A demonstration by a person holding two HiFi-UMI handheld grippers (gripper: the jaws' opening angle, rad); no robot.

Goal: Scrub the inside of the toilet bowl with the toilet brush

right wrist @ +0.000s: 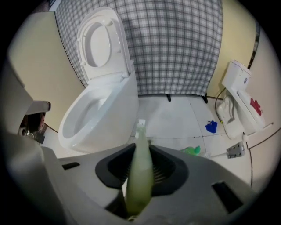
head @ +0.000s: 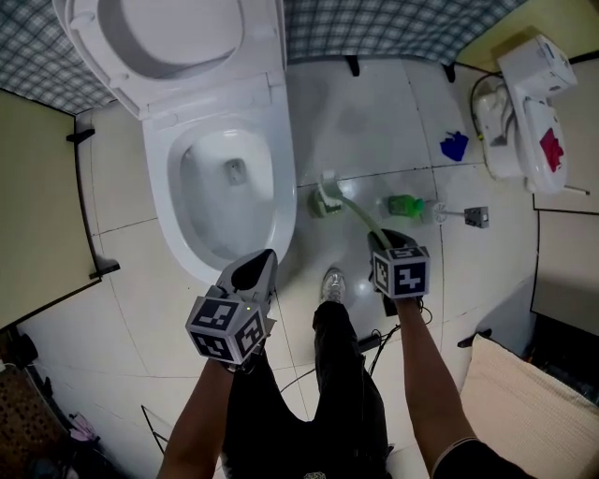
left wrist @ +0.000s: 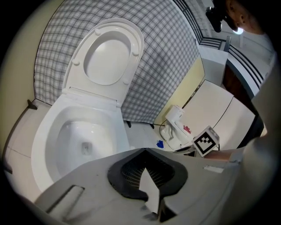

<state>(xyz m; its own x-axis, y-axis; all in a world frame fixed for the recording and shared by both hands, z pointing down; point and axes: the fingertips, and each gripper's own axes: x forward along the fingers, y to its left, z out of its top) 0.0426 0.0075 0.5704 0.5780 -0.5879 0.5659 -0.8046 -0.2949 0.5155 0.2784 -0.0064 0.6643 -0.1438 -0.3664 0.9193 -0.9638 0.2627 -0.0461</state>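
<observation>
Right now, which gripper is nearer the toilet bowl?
Left. The left gripper is at the front of the toilet bowl; the right gripper, holding the brush, is farther aside.

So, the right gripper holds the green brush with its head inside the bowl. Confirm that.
Wrong: the right gripper holds the green brush, but its head is outside the bowl, over the floor beside it. The head view shows this.

On the pale tiled floor (head: 374, 112), a checked cloth (head: 393, 28) hangs along the far edge, a white fixture with a red mark (head: 529, 112) lies by the far right corner with a blue scrap (head: 455, 146) near it, a green thing (head: 406, 205) and a grey metal piece (head: 476, 217) lie nearer, and a beige cushion (head: 524, 402) sits at the near right edge.
</observation>
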